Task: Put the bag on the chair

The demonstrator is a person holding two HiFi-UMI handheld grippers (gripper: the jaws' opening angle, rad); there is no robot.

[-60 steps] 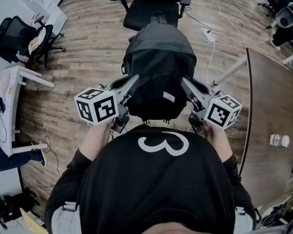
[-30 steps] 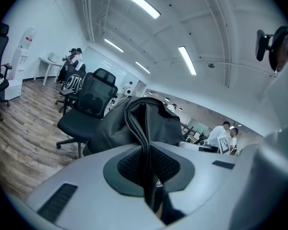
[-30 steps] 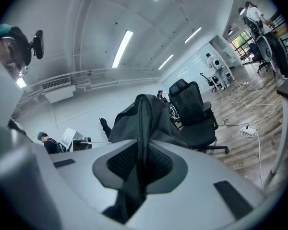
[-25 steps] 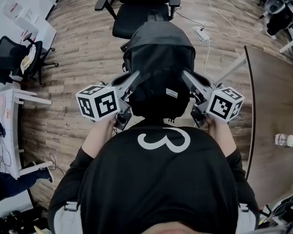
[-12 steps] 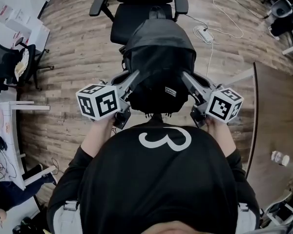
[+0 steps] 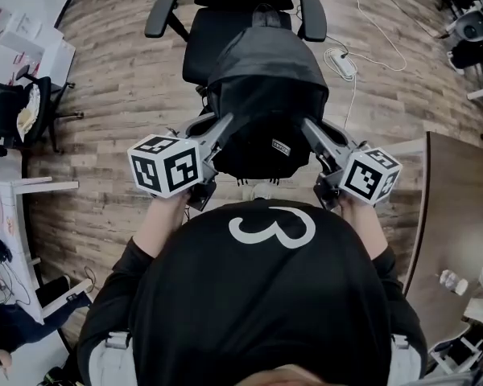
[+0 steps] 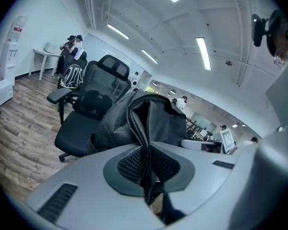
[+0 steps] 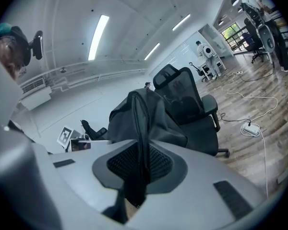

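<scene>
A black backpack (image 6: 266,103) hangs in the air between my two grippers, its top over the front of the seat of a black office chair (image 6: 217,30). My left gripper (image 6: 225,129) is shut on a strap at the bag's left side. My right gripper (image 6: 307,129) is shut on a strap at its right side. In the left gripper view the strap (image 7: 143,143) runs down between the pads, with the bag (image 7: 158,121) and the chair (image 7: 84,116) beyond. The right gripper view shows the same: a strap (image 8: 140,147) pinched, the bag (image 8: 156,119) and the chair (image 8: 194,111) behind it.
A dark brown table (image 6: 459,207) with a small bottle (image 6: 451,281) stands at the right. A power strip with a white cable (image 6: 342,63) lies on the wood floor right of the chair. Another black chair (image 6: 16,111) and a white desk (image 6: 16,215) are at the left.
The person has walked toward the chair with the bag. The chair now lies closer, and the bag's top overlaps its seat. Both grippers keep their hold.
</scene>
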